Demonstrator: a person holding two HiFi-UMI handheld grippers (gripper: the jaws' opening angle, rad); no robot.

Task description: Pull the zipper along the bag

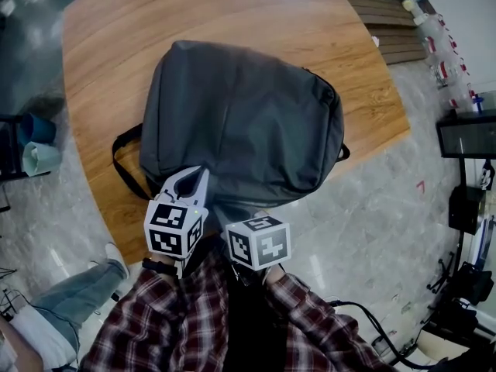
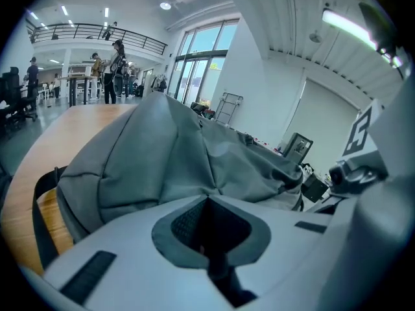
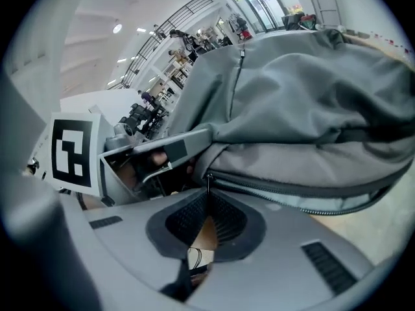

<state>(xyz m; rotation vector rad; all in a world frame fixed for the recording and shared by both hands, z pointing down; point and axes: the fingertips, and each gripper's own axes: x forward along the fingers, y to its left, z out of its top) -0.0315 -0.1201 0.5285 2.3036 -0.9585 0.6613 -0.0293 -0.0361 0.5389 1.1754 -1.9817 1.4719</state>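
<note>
At near edge of bag (image 1: pixel 240 122), left claw (image 2: pixel 207 198) pinching its fabric, right claw (image 3: pixel 207 190) pinching zipper pull (image 3: pixel 207 181)

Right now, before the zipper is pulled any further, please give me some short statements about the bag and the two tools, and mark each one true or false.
1. The backpack lies on a wooden table. True.
2. The right tool is closed on the zipper pull. True.
3. The left tool hangs open, well away from the backpack. False: its jaws are together and pinch the backpack's fabric at the near edge.
4. The backpack is bright red. False: it is grey.
5. A black strap sticks out at the backpack's left side in the head view. True.
</note>
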